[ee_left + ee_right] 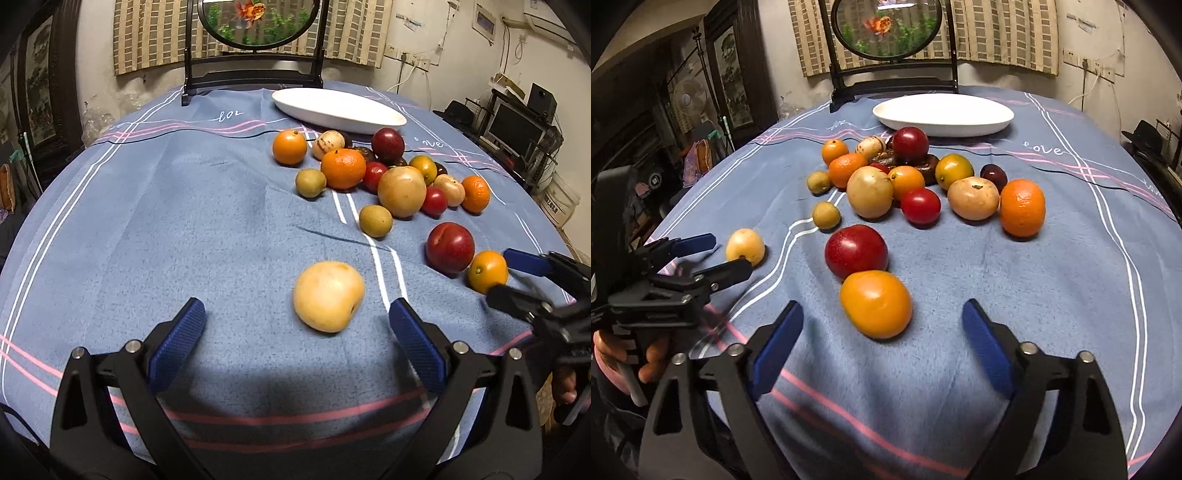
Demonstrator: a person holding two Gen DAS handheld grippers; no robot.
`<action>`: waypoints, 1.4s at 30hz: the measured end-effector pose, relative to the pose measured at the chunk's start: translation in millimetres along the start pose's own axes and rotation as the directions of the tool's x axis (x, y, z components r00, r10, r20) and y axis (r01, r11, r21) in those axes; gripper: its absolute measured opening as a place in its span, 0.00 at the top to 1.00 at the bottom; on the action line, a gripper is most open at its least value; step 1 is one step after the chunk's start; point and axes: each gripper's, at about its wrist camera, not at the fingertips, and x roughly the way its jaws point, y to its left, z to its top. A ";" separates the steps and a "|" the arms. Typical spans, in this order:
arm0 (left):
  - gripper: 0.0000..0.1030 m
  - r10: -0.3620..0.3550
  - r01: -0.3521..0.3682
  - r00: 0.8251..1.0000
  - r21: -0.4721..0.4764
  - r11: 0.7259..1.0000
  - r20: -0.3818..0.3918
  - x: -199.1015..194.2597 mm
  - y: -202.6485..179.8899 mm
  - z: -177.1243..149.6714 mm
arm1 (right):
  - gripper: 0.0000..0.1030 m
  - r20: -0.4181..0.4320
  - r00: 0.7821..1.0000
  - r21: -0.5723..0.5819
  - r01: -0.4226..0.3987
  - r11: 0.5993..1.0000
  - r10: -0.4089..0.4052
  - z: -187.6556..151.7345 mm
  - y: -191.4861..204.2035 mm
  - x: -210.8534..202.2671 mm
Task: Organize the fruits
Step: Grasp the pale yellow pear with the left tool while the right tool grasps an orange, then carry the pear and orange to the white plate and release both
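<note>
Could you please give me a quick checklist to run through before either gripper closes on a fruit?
1. Left gripper jaws open: ok.
2. Yellow fruit ahead of the left jaws, not yet between them: not ok.
3. Right gripper jaws open: ok.
4. Orange fruit lined up ahead of the right jaws: ok.
5. White plate empty and ready: ok.
6. Red fruit touching the orange one, may get nudged: cannot tell.
</note>
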 end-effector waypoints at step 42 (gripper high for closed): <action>0.63 -0.117 0.121 0.988 0.044 0.992 -0.097 17.6 -5.8 17.1 | 0.60 0.018 0.992 0.042 -0.126 0.991 0.126 -1.2 -13.3 7.4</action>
